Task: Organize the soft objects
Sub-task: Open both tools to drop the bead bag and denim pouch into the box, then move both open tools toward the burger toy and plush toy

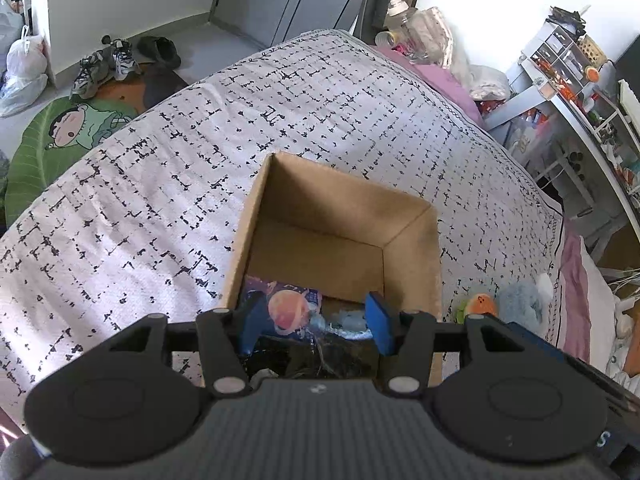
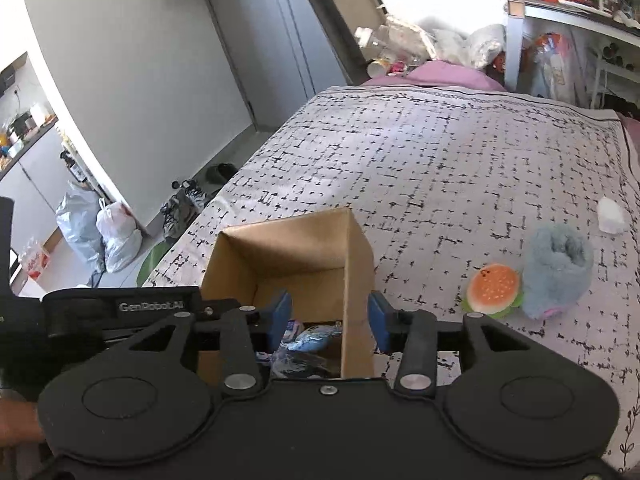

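Box (image 2: 356,248): on the bed, my claws at its near rim.
Left claw (image 1: 314,326): parted, empty, above the box.
Right claw (image 2: 329,318): parted, straddling the box wall.
Burger toy (image 2: 494,288): right of box, light, squashy; I pinch its middle.

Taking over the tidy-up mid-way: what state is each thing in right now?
cardboard box: open-topped, upright on the bed, some items inside.
burger plush: lying on the bed, outside the box.
grey fluffy toy: on the bed beside the burger.
left gripper: open.
right gripper: open, straddling the box wall.
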Available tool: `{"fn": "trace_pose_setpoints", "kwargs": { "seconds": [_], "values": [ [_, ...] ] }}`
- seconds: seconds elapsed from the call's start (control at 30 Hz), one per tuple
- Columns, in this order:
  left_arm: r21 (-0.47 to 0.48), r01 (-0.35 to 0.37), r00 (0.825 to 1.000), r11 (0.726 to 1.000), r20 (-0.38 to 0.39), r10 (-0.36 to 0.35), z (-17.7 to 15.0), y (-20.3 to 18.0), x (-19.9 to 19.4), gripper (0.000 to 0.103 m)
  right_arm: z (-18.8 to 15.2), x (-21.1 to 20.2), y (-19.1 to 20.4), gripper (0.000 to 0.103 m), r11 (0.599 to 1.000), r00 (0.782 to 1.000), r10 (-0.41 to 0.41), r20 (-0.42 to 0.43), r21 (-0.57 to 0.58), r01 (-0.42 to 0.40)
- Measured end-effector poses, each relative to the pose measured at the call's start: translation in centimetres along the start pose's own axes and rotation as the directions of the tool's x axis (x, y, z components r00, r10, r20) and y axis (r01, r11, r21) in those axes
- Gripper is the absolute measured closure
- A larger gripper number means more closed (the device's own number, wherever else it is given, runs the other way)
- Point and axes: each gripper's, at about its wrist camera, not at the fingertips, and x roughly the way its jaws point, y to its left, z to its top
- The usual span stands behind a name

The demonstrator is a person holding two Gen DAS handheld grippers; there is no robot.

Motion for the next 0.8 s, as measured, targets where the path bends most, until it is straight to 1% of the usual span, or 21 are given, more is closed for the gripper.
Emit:
{"fn": "trace_pose_setpoints", "kwargs": {
  "seconds": [0.13, 0.17, 0.23, 0.4, 0.47, 0.73, 0.8],
  "values": [
    [0.016, -0.017, 1.000, 1.000, 0.010, 0.017, -0.1, -0.7, -0.6, 0.049, -0.1, -0.5, -1.1, 0.060, 1.000, 1.000, -0.010, -0.004, 0.030, 0.010],
    [0.023, -0.023, 1.000, 0.999, 0.013, 0.022, -0.2, -1.0, -0.8, 0.048, -0.1, -0.7, -1.3, 0.059, 0.999, 1.000, -0.012, -0.002, 0.034, 0.012],
    [0.035, -0.030, 0.999, 0.999, 0.018, 0.029, -0.4, -1.5, -1.1, 0.041, -0.1, -1.1, -1.7, 0.055, 0.999, 1.000, -0.016, 0.002, 0.038, 0.015],
    [0.067, -0.047, 0.998, 0.997, 0.033, 0.045, -1.0, -3.2, -1.9, 0.034, -0.4, -2.0, -3.1, 0.048, 0.998, 1.000, -0.021, -0.003, 0.052, 0.021],
    [0.078, -0.049, 0.998, 0.996, 0.035, 0.047, -1.3, -3.8, -2.1, 0.031, -0.5, -2.4, -3.9, 0.043, 0.998, 0.999, -0.035, -0.002, 0.060, 0.035],
    [0.124, -0.055, 0.998, 0.991, 0.045, 0.050, -2.4, -6.8, -2.8, 0.030, -0.6, -4.3, -7.0, 0.029, 0.991, 0.996, -0.085, 0.035, 0.107, 0.081],
    [0.130, -0.057, 0.998, 0.990, 0.046, 0.051, -2.6, -7.5, -2.9, 0.030, -0.6, -4.7, -7.8, 0.028, 0.989, 0.995, -0.093, 0.044, 0.121, 0.087]
  ]
}}
